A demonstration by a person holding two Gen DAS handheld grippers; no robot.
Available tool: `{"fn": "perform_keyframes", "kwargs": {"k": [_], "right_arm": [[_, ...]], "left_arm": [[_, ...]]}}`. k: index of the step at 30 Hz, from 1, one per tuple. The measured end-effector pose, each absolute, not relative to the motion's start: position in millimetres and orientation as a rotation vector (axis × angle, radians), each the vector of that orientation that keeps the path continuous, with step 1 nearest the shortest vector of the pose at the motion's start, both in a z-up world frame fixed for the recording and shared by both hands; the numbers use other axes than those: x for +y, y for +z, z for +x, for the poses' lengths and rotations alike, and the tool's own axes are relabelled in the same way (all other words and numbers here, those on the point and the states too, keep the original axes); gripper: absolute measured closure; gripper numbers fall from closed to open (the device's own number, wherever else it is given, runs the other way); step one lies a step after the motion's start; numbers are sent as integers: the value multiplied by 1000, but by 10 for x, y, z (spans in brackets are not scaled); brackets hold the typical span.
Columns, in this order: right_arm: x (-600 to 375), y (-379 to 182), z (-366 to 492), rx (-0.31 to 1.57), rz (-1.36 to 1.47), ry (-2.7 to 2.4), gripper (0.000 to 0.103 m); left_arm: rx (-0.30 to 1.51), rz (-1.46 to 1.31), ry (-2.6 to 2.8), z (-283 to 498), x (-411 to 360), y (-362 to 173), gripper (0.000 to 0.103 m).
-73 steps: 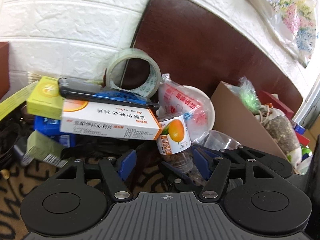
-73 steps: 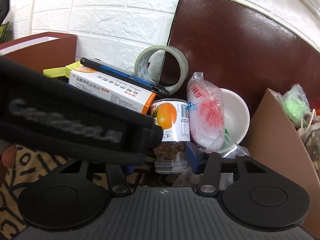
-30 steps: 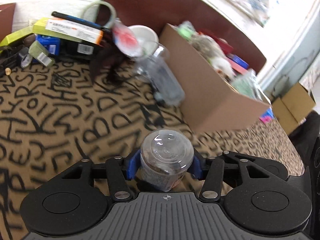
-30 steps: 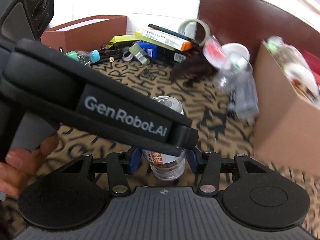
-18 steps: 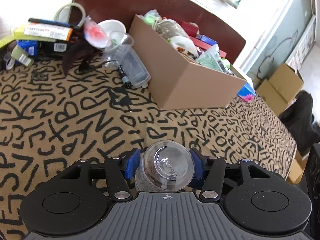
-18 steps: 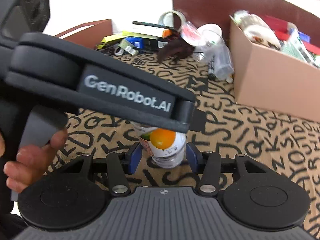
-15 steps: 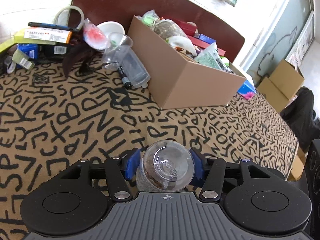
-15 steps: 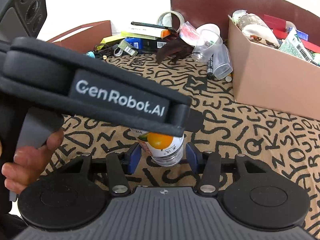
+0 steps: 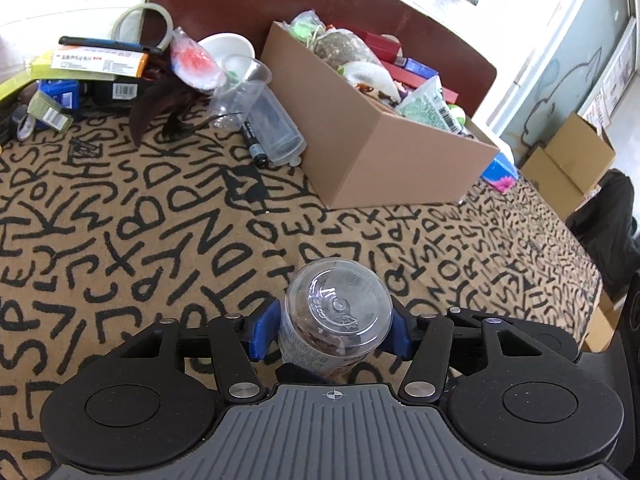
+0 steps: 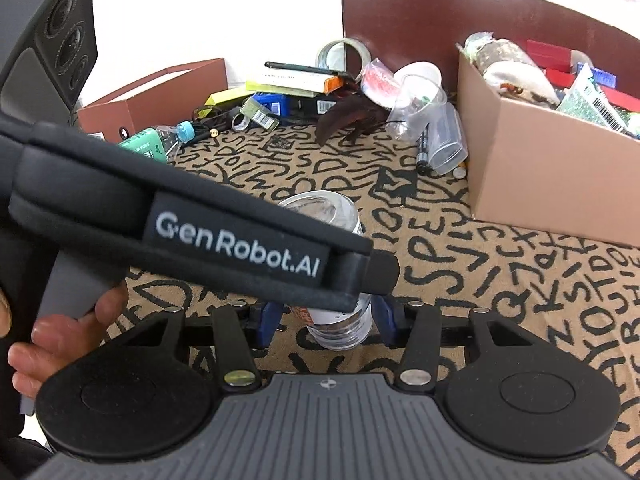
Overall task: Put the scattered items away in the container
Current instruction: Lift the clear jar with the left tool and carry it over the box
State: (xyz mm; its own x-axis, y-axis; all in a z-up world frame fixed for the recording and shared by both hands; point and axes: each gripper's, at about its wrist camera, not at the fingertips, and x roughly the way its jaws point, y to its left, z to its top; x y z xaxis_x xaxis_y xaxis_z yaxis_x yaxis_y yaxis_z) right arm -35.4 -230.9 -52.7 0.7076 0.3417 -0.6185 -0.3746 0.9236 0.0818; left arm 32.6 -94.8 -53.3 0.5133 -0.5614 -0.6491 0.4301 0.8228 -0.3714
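Note:
My left gripper [image 9: 328, 330] is shut on a clear plastic jar [image 9: 336, 320] with an orange-fruit label and brown contents, held above the patterned tablecloth. The same jar [image 10: 340, 320] shows between my right gripper's blue pads [image 10: 326, 320], which sit against its sides; the left gripper's body crosses that view in front. The cardboard box [image 9: 384, 156], full of packets, stands at the back right; it also shows in the right wrist view [image 10: 552, 172]. Scattered items lie at the back: a medicine box [image 9: 96, 62], tape roll [image 9: 142, 24], clear cups [image 9: 256, 116].
A white bowl [image 9: 228, 46], a red-print bag [image 9: 196, 66], a dark feather [image 9: 160, 104] and a marker [image 9: 252, 144] lie beside the box. A brown box [image 10: 160, 96] and a green-label bottle [image 10: 160, 144] sit at left. Cartons stand on the floor at right [image 9: 568, 164].
The jar left the pile at the back, held in the left gripper, and came toward the table's near middle. In the last half second the grippers drew slightly back.

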Motion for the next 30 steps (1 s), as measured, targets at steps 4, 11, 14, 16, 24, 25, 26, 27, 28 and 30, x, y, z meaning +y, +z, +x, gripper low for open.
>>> {"fn": "perform_keyframes", "kwargs": {"k": [4, 11, 14, 16, 24, 25, 26, 27, 28, 30], "right_arm": [[-2414, -414, -381, 632, -52, 370, 49], [-2753, -76, -363, 512, -87, 271, 49], [-2954, 80, -333, 459, -103, 211, 49], [-3087, 171, -305, 432, -117, 171, 49], [-3619, 451, -106, 344, -161, 38, 49], [-3682, 469, -70, 338, -162, 25, 49], [-3743, 485, -28, 333, -166, 12, 49], [-3799, 494, 13, 329, -169, 2, 49], [-3865, 498, 62, 324, -168, -6, 49], [-3989, 497, 164, 320, -167, -16, 49]], "left_arm": [[798, -146, -632, 321, -1079, -388, 34], [684, -102, -735, 416, -1509, 6, 34], [641, -101, -793, 500, -1754, 181, 34], [621, -109, -831, 573, -1916, 280, 35], [572, -116, -922, 898, -2577, 564, 40], [566, -112, -930, 937, -2652, 588, 40], [557, -102, -937, 971, -2731, 610, 40], [547, -91, -942, 1004, -2814, 628, 41], [541, -86, -945, 1048, -2892, 640, 41], [540, -88, -952, 1153, -3026, 641, 41]]}}
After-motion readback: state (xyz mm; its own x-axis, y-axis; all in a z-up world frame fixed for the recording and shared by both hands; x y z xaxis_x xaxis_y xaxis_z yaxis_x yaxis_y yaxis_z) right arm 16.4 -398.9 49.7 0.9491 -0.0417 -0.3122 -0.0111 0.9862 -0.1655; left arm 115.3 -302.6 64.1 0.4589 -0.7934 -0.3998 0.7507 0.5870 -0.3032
